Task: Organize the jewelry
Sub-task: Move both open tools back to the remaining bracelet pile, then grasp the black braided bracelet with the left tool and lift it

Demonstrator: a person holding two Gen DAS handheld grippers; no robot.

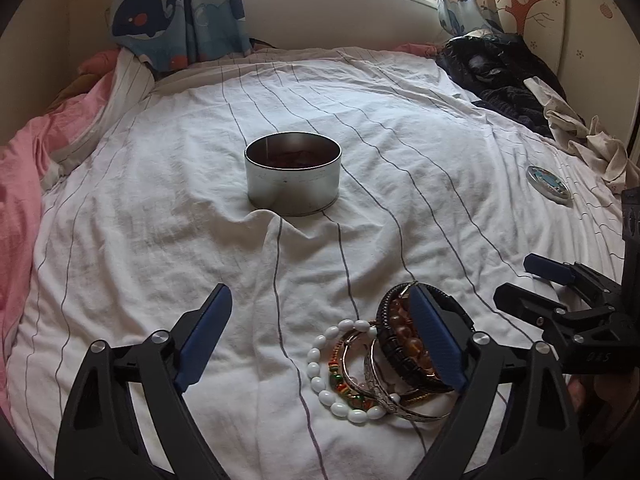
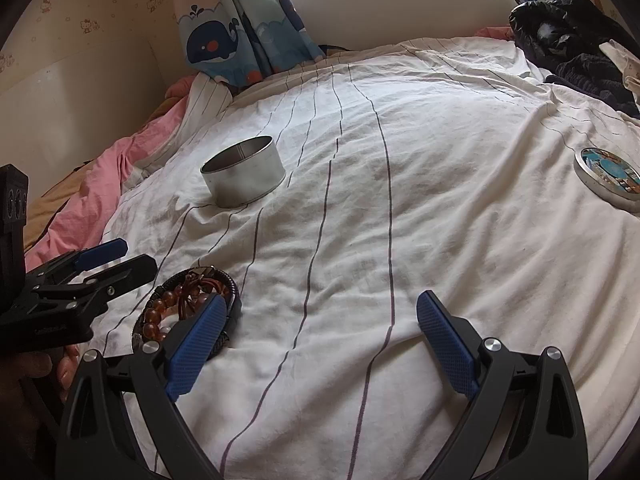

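A pile of bracelets (image 1: 384,364) lies on the white striped bedsheet: a white bead one (image 1: 320,364), silver bangles, a black braided one and an amber bead one. My left gripper (image 1: 320,332) is open and empty, its right finger over the pile's right side. My right gripper (image 2: 320,336) is open and empty over bare sheet; the pile (image 2: 192,300) sits by its left finger. An open round metal tin (image 1: 293,172) stands farther back on the bed; it also shows in the right wrist view (image 2: 243,172). Its lid (image 2: 608,178) lies to the right.
A pink blanket (image 1: 24,184) bunches along the left edge. Dark clothes (image 1: 496,72) and a beige cloth (image 1: 592,140) lie at the back right. Whale-print curtains (image 1: 176,12) hang below the window. The right gripper shows at the right of the left wrist view (image 1: 532,284).
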